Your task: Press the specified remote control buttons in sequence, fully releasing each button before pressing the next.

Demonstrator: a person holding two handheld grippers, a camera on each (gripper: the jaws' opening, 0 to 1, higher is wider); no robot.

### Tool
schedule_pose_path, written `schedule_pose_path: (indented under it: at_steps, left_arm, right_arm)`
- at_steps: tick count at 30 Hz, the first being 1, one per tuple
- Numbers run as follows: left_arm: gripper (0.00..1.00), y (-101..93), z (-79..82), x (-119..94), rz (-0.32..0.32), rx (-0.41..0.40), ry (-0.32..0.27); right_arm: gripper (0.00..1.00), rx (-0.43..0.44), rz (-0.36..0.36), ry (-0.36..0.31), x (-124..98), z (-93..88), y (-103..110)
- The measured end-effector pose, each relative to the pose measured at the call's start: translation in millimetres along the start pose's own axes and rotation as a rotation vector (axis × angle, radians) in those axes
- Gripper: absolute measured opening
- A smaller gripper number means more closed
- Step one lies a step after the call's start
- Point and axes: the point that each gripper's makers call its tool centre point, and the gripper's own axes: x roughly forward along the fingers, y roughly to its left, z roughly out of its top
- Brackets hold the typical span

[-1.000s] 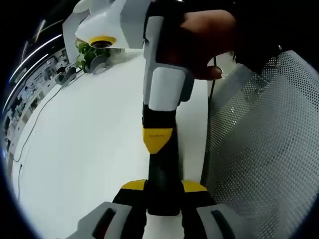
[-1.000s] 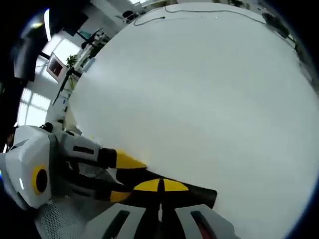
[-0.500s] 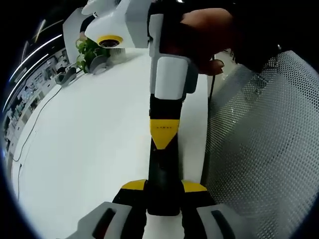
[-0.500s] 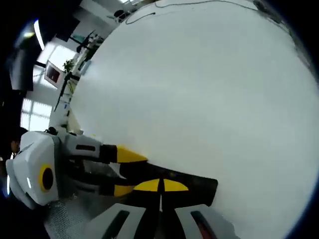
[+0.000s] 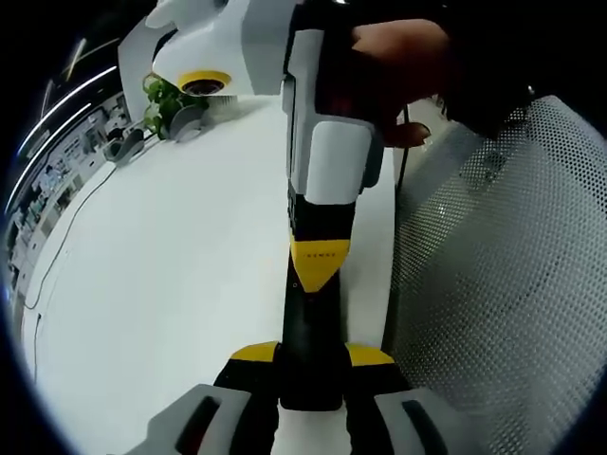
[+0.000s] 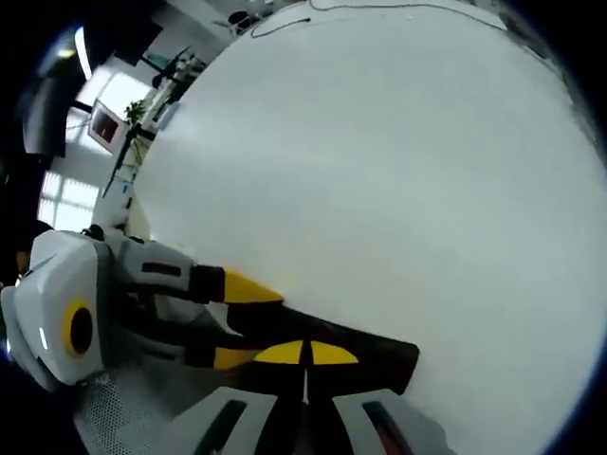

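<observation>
an office: white desk [image 5: 171, 275], mesh chair [image 5: 503, 284], potted plant [image 5: 163, 100], windows [image 6: 57, 194].

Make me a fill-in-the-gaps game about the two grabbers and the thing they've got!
1. The left gripper clamps a long remote control whose colour is ____.
2. The right gripper, reaching down over the remote control, has a tip coloured ____.
3. The table under them is plain ____.
4. At the table's far end stands a plant with leaves that are ____.

Missing words: black; yellow; white; green.
</observation>
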Motion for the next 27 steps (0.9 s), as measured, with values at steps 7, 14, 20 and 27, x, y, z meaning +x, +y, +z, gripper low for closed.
schedule_pose_path:
  at_steps: [7, 14, 20, 27]
  left_arm:
    - [0.25, 0.0, -0.4, -0.2, 0.001, 0.0, 0.0]
    - [0.25, -0.1, -0.4, -0.5, 0.001, 0.002, -0.001]
    - [0.25, 0.0, -0.2, -0.2, 0.002, 0.004, 0.0]
    - [0.25, 0.0, -0.2, -0.1, 0.001, 0.004, 0.0]
  right_arm:
    - [0.0, 0.004, 0.005, -0.002, -0.2, -0.4, 0.3]
    - [0.0, 0.023, 0.012, 0.0, -1.5, -0.7, 0.6]
    - [0.0, 0.028, 0.01, 0.015, -3.0, -3.0, -1.9]
    - [0.0, 0.06, 0.061, 0.036, -4.2, -7.3, 5.2]
